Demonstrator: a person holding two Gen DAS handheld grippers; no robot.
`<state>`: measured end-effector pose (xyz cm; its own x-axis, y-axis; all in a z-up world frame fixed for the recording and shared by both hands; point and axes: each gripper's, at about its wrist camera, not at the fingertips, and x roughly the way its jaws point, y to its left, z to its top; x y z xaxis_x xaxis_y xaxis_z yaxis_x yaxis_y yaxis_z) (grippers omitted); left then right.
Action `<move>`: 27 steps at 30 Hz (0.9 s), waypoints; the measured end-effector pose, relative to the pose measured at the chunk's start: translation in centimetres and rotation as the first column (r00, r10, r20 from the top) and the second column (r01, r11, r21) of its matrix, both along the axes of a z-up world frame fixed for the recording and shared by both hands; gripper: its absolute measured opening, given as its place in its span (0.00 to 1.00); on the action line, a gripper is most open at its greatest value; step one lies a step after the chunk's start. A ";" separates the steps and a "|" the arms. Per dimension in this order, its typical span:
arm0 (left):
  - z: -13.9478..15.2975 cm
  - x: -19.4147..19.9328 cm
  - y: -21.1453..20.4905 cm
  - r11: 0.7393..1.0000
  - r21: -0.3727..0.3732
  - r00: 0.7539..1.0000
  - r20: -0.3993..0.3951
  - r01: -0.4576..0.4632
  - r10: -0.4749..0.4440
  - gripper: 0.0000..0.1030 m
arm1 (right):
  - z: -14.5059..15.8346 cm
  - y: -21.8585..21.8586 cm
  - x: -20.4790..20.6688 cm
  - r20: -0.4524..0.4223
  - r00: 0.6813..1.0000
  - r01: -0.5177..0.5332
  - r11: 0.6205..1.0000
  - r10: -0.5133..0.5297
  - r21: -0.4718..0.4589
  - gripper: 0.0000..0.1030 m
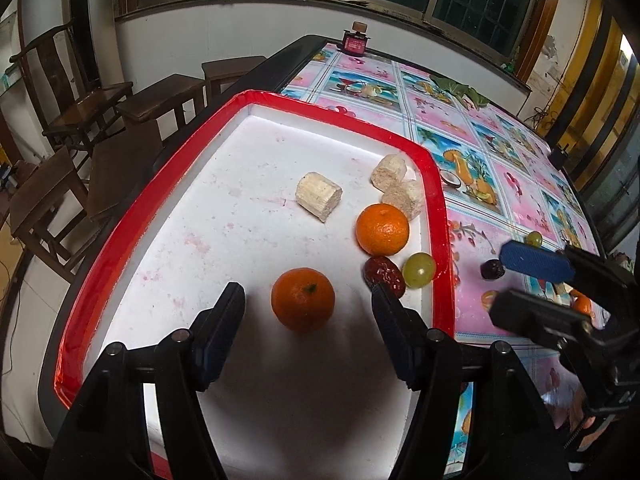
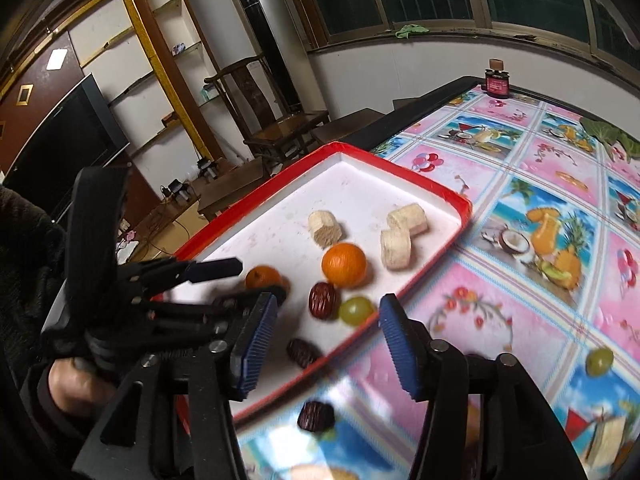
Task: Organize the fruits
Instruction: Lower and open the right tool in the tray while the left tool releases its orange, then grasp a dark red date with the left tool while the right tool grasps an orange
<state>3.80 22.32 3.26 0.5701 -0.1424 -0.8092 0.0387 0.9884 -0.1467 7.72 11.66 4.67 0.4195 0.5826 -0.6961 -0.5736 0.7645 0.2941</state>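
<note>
Red-rimmed and white inside, the tray (image 1: 256, 98) sits at the left end of the worktop (image 1: 520, 184) and already holds most of the fruit: three pale cut chunks (image 1: 319, 196), two oranges, a red date (image 1: 384, 276) and a green grape (image 1: 419, 270). The left gripper (image 1: 308, 300) hangs released over the tray, its jaws standing wide on either side of the nearer orange (image 1: 303, 298) without pressing it. That orange is round and free to roll, so a careless lift or sideways swing of a finger could knock it into the far orange (image 1: 382, 229) and shunt the date and grape, which lie touching near the right rim, against or over that low edge. Further right, the right gripper (image 2: 328, 316) is also released and empty, its blue pads (image 2: 256, 344) apart above the tray's near corner. A dark date (image 2: 304, 353) lies just inside the rim there, and another dark date (image 2: 316, 416) rests outside on the patterned cloth. This view is blurred low down, so aim could be off and a pad might strike the rim and tip or slide the light tray. Farthest right, a loose grape (image 2: 599, 361) sits well apart on the slick cloth; a pinch that is off centre would likely squirt it away toward the worktop's edge.
</note>
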 end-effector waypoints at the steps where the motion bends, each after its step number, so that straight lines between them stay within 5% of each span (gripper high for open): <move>1: 0.0 -0.1 -0.1 1.000 0.000 1.000 -0.001 0.001 -0.001 0.64 | 0.0 -0.4 -0.4 -0.003 1.000 0.004 1.000 -0.004 0.004 0.59; 8: 0.7 -1.2 -0.8 1.000 -0.014 1.000 0.010 0.006 -0.005 0.68 | -0.5 -4.5 -3.9 -0.032 0.998 0.046 0.998 -0.045 0.031 0.70; 27: 2.0 -3.6 -9.3 0.978 -0.043 0.979 0.010 0.202 -0.202 0.68 | -1.9 -15.3 -10.0 -0.052 0.968 0.248 0.969 -0.247 0.004 0.72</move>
